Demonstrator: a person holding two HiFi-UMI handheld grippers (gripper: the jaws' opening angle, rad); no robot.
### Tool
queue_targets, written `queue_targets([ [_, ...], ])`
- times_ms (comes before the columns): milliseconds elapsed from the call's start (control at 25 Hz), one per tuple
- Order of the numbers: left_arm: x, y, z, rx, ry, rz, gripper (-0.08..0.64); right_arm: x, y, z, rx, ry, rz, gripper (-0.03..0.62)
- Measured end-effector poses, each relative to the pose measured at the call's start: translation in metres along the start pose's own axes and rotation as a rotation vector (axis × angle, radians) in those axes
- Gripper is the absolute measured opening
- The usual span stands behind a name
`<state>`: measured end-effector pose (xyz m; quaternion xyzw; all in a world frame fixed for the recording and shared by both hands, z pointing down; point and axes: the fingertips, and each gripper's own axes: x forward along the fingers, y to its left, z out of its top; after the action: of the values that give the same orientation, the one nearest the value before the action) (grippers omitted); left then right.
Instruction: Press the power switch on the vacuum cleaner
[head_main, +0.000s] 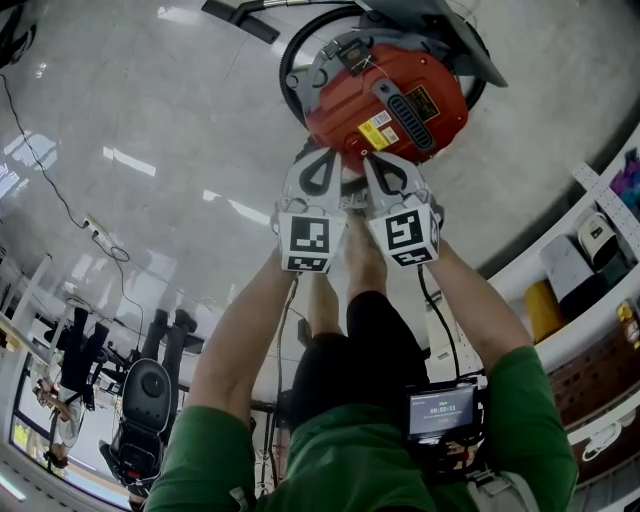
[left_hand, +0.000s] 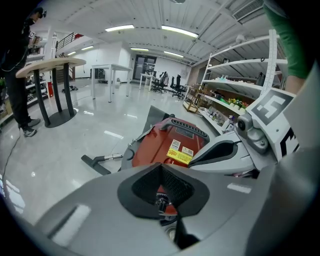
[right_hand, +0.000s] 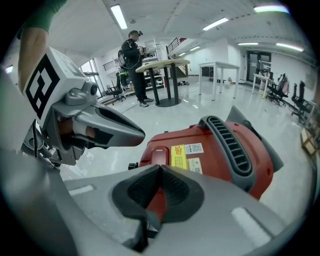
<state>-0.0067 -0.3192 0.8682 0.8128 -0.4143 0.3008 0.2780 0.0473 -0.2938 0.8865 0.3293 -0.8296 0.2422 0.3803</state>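
The red vacuum cleaner (head_main: 385, 100) sits on the glossy floor, with a grey slotted handle (right_hand: 230, 145) along its top. A red rectangular power switch (right_hand: 155, 156) lies beside the yellow label (right_hand: 186, 150), just beyond my right gripper's (right_hand: 160, 167) shut tips. In the head view, my left gripper (head_main: 328, 160) and right gripper (head_main: 378, 162) sit side by side over the cleaner's near end. The left gripper (left_hand: 161, 166) is also shut, with nothing held, and points at the red body (left_hand: 165, 145). I cannot tell whether either tip touches the cleaner.
A black hose (head_main: 290, 60) loops round the cleaner, and its floor nozzle (left_hand: 95, 162) lies to the left. Shelves (head_main: 600, 250) run along the right. A person (right_hand: 132, 55) stands at a round high table (right_hand: 162, 65). Office chairs (head_main: 140, 400) stand behind me.
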Motion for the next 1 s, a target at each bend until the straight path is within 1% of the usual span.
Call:
queue_targets([
  [200,0.0,0.0,0.001,0.005,0.001,-0.002,0.006,0.001,0.0,0.0,0.0,0.002,0.0,0.005],
  [440,-0.004,0.002,-0.001,0.01,0.007,0.002,0.008,0.001,-0.003,-0.004,0.003,0.028,-0.014,0.005],
  [640,-0.014,0.003,0.001,0.028,0.005,0.002,0.006,0.005,-0.004,-0.005,0.005,0.052,-0.003,0.005],
  [760,-0.028,0.001,0.005,0.037,0.004,0.002,0.008,0.001,-0.003,-0.004,0.04,0.079,0.013,0.005],
  [840,-0.038,-0.002,0.013,0.039,-0.009,0.0,0.006,-0.009,-0.007,0.003,0.055,0.063,0.002,0.005],
  [1000,-0.062,-0.004,0.037,0.05,-0.05,0.005,0.006,-0.036,-0.007,0.028,0.037,0.0,-0.023,0.005],
])
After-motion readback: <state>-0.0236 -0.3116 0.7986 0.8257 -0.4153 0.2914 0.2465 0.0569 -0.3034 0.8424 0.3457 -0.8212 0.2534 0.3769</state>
